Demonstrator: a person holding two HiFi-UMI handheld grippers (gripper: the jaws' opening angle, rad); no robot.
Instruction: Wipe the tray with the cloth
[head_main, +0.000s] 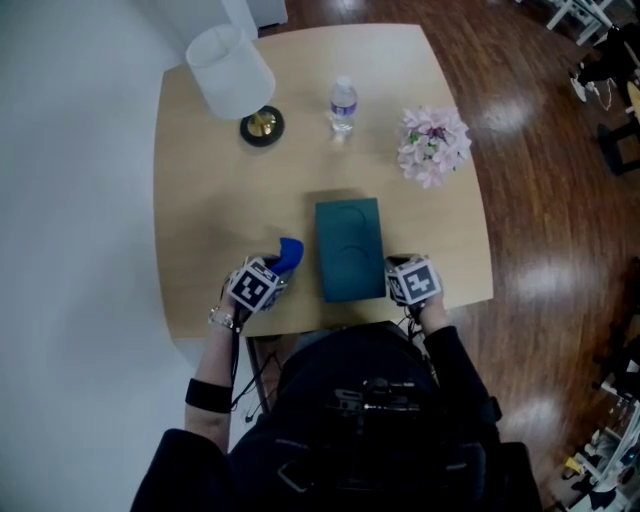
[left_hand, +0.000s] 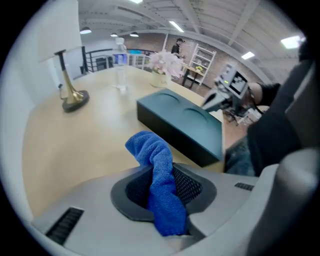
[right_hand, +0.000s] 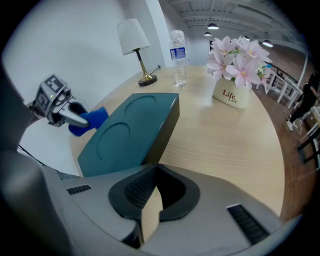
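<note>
Blue cloth (left_hand: 159, 170) is clamped between the left gripper's (left_hand: 163, 194) partly closed jaws, its free end poking out toward 12 o'clock. The teal tray (head_main: 349, 250) lies nearby at 2 o'clock. The right gripper's (right_hand: 151, 201) jaws stand slightly apart and empty, with the tray at 10 o'clock.

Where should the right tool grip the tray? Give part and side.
Probably the tray at its near right corner, from the right: the flat block looks too wide to span, that corner lies beside the open right tool, leaving the top free for the cloth.
</note>
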